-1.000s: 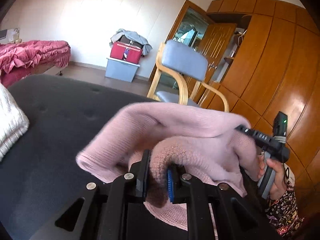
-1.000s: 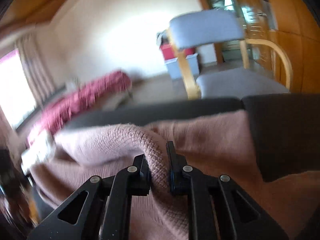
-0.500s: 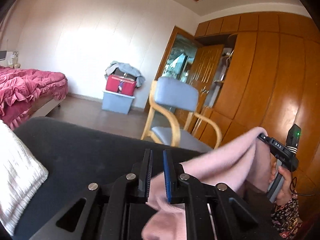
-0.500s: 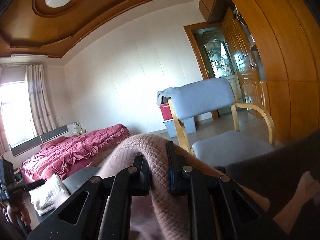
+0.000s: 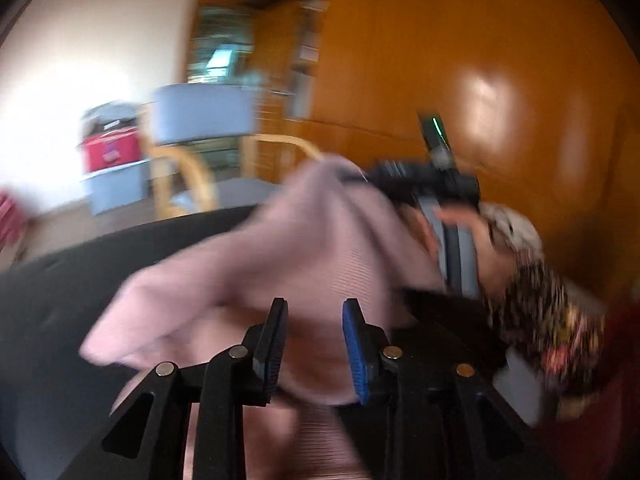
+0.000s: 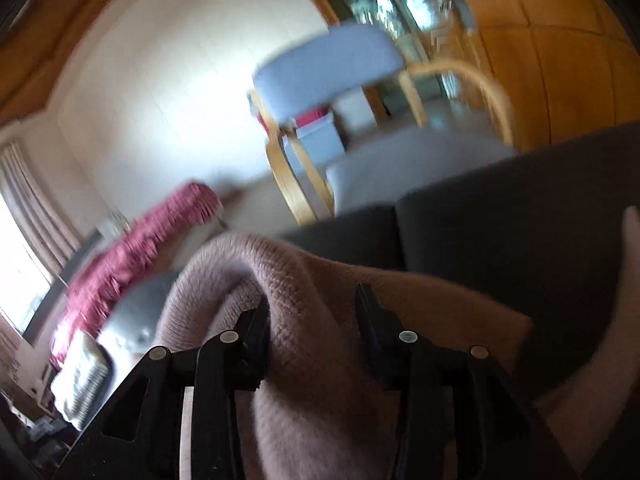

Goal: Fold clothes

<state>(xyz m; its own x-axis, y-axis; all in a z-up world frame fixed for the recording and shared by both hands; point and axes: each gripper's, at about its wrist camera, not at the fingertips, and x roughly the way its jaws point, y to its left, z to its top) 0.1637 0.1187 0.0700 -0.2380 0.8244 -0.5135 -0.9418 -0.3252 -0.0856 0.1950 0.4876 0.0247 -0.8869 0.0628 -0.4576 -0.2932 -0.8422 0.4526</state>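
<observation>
Mid-fold on the pink sweater (image 5: 304, 264); it's draped over the dark cushion (image 5: 60, 288); my left tool (image 5: 314, 344) and right tool (image 6: 314, 334) are both opening, letting go, knit still between the jaws; next I'd guess a fresh grab at an edge.

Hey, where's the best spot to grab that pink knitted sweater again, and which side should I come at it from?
Judging by its pose, take the pink sweater by the raised rolled ridge between the opening jaws of the right gripper, coming from above, jaws astride it. It stands proud of the dark cushion, whereas the flat parts offer no edge.
</observation>
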